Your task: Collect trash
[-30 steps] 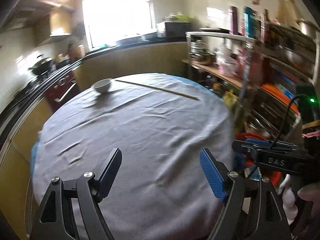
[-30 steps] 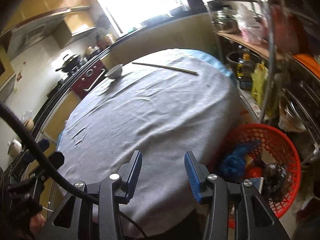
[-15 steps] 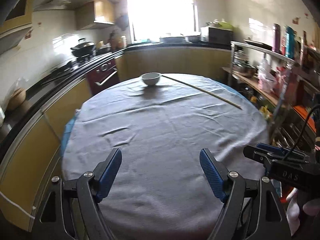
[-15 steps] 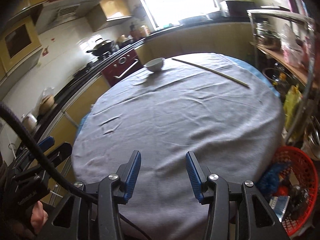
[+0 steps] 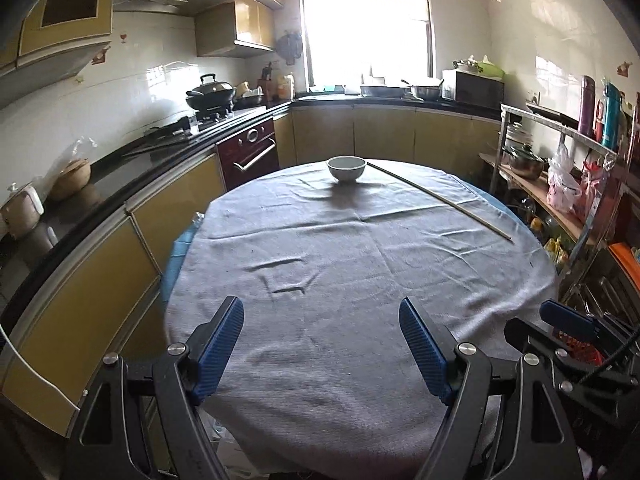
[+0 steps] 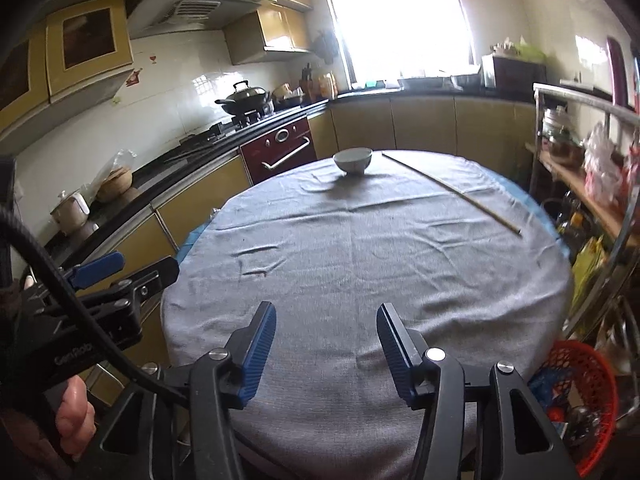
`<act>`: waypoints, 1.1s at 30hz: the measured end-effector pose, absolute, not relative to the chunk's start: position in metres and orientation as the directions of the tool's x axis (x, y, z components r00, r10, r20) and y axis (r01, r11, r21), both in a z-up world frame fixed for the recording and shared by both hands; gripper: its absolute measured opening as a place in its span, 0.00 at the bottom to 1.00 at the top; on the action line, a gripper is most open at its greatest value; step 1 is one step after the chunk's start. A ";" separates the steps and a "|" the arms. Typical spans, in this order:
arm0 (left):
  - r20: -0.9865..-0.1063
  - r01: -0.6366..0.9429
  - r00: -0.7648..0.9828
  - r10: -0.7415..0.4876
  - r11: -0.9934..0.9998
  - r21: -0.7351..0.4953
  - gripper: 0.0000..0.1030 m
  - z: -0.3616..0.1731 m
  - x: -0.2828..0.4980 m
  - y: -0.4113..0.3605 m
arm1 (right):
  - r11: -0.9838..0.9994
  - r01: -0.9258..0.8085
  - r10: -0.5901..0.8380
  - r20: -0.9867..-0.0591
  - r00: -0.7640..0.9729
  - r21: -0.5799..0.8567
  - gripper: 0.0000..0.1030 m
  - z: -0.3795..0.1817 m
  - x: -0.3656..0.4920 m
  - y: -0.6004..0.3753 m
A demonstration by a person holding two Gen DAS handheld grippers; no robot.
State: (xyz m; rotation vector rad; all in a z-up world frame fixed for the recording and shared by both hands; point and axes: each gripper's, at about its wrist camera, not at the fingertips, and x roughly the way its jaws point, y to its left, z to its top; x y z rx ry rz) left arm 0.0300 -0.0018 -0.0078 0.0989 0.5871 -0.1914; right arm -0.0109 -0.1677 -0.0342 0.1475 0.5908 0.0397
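Your trash sits in the red mesh basket (image 6: 582, 384), a round plastic bin of open lattice, low and to the right of your right claw (image 6: 326, 346), on the floor beside the table's edge. Inside it you can make out a crumpled blue wrapper and some dark, rounded bits, too jumbled to name. From the left wrist view only a sliver of red (image 5: 576, 346) shows past the other claw's frame.

The table (image 5: 360, 380) ahead of both claws is round and draped in a grey woven cloth, creased into soft ridges, with a blue under-layer peeking out at the left rim. Far beyond the claw tips, near the opposite edge, a small white bowl (image 5: 346, 168) stands upright, smooth and glazed. Just right of it a long thin wooden stick (image 5: 440, 198) lies flat, running diagonally toward the right side of the table.

Your left claw (image 5: 322, 342) stands wide apart with nothing between its ribbed blue pads, hanging over the near edge of the cloth. Your right claw has just been opening; its jaws are apart, narrower than the left's, and nothing lies between them. A hand (image 6: 74, 420) grips the left tool at the lower left of the right wrist view.
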 end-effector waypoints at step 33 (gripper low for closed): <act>-0.456 0.184 0.882 -0.123 0.979 0.092 0.79 0.017 0.002 0.009 | 0.983 0.161 -0.091 -0.517 0.851 0.091 0.57 -0.004 -0.046 -0.167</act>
